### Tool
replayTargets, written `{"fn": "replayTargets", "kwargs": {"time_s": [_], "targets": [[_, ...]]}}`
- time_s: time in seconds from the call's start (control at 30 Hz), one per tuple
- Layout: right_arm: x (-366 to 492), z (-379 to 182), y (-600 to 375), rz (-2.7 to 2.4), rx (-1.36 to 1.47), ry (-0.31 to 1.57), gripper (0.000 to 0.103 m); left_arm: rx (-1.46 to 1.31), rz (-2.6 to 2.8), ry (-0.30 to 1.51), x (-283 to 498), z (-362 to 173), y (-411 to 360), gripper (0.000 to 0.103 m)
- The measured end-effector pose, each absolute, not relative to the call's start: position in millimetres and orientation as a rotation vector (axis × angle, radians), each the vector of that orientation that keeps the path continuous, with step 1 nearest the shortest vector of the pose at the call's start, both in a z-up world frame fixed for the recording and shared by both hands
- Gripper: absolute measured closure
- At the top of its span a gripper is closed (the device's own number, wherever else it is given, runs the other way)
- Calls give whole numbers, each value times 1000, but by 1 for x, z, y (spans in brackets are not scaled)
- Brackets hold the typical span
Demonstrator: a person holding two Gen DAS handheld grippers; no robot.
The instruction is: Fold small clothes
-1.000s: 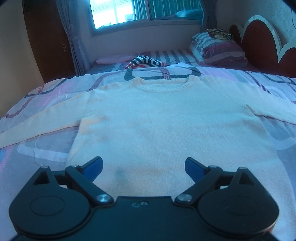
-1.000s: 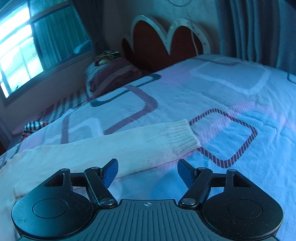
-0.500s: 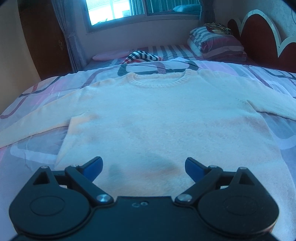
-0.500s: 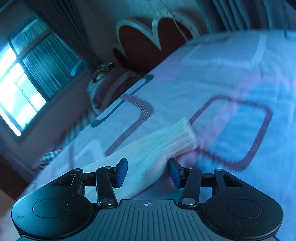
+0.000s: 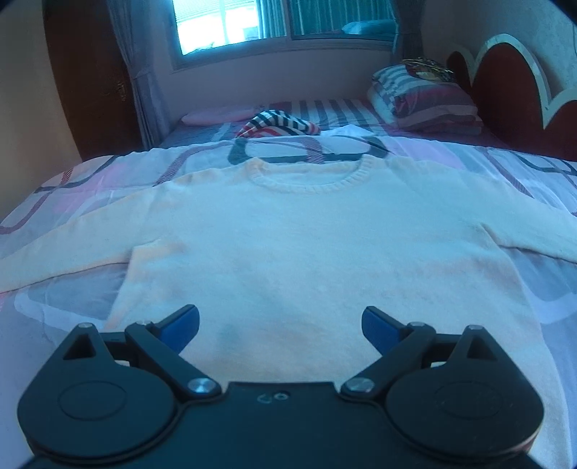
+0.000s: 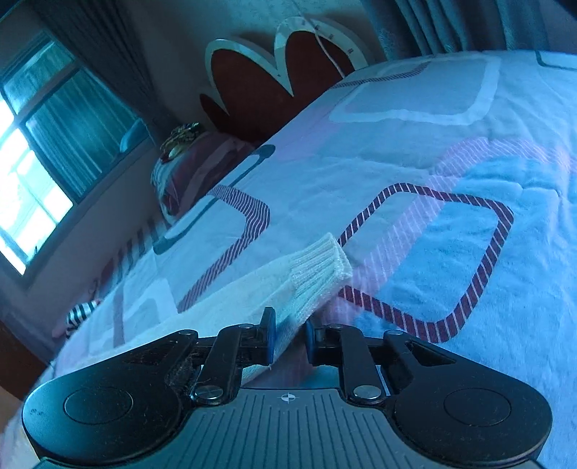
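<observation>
Sweater (image 5: 306, 252): one, flat; left gripper (image 5: 280, 324) spread, empty; right gripper (image 6: 290, 333) pinching sleeve (image 6: 310, 277).

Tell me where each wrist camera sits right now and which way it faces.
Left wrist: low over the hem of the cream sweater, facing up its body toward the window; left gripper shows, open.
Right wrist: at the sweater's right sleeve cuff, facing across the bedspread toward the headboard; right gripper pinches the sleeve.
Shared: sweater, bedspread, headboard, window.
</observation>
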State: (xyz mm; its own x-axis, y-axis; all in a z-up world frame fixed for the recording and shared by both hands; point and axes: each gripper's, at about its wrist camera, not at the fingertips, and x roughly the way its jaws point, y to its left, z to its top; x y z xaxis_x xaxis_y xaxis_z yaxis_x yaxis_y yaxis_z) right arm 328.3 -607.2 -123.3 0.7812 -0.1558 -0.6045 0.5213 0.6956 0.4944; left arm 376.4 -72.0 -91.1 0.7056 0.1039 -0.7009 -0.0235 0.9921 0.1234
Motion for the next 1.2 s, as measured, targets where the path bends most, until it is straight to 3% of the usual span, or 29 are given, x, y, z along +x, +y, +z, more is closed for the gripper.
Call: {"fn": "replayTargets", "kwargs": {"time_s": [0.17,0.27,0.47,0.63,0.83,1.2], "targets": [[337,-107,-585,-404,473,568,100,110,79,754,369,-76,-54,9],[350,-113,-586,-448,487,644,100,117,80,755,365,-71,-39,9],[373,-81,-540,-323,475,563,100,122,77,763,375,-71,-11,14],[408,-67,-450,-146,442,573,100,90,49,785,401,-77,2,17],[440,-64,-319,66,320,586,100,64,15,786,415,-82,25,12],[468,-111,-142,276,106,667,99,17,22,798,425,-91,89,11]]}}
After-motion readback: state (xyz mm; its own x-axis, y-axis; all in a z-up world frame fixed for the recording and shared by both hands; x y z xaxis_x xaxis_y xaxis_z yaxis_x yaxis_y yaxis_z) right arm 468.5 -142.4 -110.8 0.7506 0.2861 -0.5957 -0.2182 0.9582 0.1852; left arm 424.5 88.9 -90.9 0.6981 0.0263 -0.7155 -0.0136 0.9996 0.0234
